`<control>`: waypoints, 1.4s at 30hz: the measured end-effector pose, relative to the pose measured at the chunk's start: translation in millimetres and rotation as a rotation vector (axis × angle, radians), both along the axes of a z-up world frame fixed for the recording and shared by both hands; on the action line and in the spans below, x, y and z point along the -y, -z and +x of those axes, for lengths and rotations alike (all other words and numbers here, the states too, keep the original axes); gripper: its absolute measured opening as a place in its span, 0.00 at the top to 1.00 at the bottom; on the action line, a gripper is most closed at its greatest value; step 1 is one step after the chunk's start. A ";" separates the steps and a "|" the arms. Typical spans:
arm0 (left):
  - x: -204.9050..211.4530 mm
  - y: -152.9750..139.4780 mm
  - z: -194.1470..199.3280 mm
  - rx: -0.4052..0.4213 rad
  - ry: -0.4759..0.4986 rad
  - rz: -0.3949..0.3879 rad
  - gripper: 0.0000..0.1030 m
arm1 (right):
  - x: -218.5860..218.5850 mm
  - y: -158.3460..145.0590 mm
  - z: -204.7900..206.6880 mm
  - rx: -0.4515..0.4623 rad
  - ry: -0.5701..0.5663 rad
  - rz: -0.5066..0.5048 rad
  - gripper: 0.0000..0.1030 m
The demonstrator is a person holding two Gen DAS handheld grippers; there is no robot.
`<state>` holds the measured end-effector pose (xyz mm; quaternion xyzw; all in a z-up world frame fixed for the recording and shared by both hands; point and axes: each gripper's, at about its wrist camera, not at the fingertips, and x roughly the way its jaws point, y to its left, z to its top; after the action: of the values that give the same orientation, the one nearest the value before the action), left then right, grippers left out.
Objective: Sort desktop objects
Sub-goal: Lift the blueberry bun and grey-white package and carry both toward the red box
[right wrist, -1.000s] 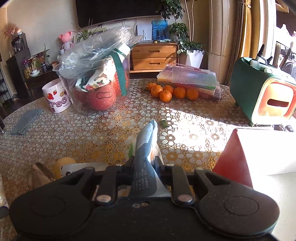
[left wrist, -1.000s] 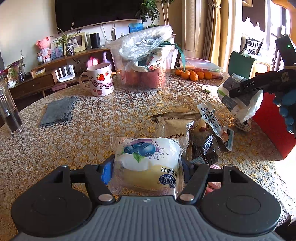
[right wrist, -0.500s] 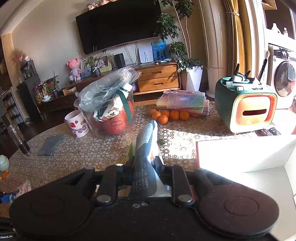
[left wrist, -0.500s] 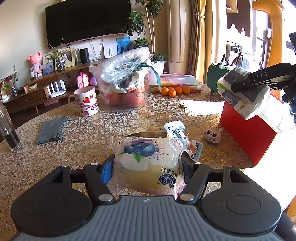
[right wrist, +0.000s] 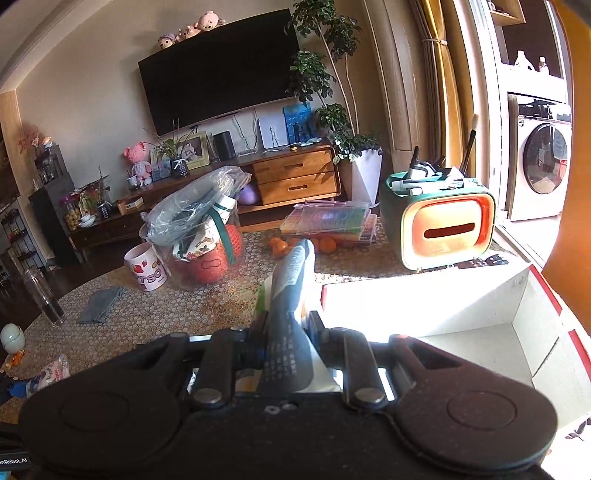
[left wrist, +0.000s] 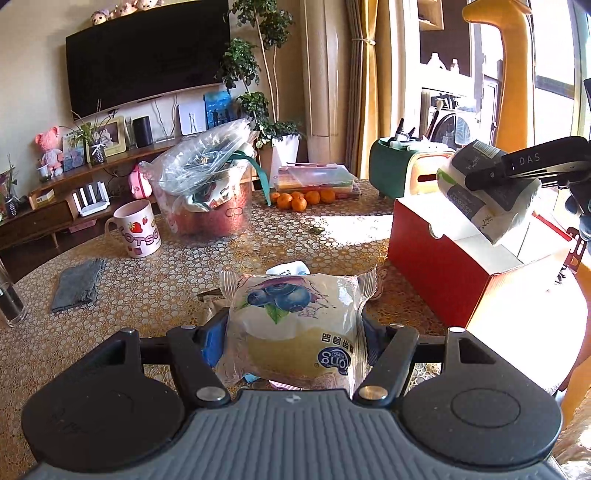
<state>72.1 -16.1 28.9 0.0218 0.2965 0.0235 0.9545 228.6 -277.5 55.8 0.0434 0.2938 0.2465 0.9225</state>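
- Left gripper (left wrist: 293, 332) clamped on a blueberry bread packet (left wrist: 295, 325), held above the table (left wrist: 155, 280), left of the red box (left wrist: 443, 258).
- Right gripper (right wrist: 288, 332) pinched tight on a grey-and-white snack pouch (right wrist: 291, 291) (green edge showing), raised over the red box's open white interior.

A black TV (right wrist: 218, 70) hangs on the wall above a wooden cabinet (right wrist: 295, 177). Soft toys (right wrist: 192, 31) sit on top of the TV. A potted plant (right wrist: 365, 173) stands beside the cabinet, a washing machine (right wrist: 543, 158) at the right.
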 end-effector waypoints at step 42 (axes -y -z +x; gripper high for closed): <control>204.6 5.6 163.8 -0.074 0.394 0.143 0.34 | 133.0 56.0 58.1 -0.081 0.213 -0.017 0.81</control>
<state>235.9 -220.7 23.3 0.1477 0.3188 -0.1434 0.9252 286.7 -410.5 -0.2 0.0762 0.3265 0.1428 0.9312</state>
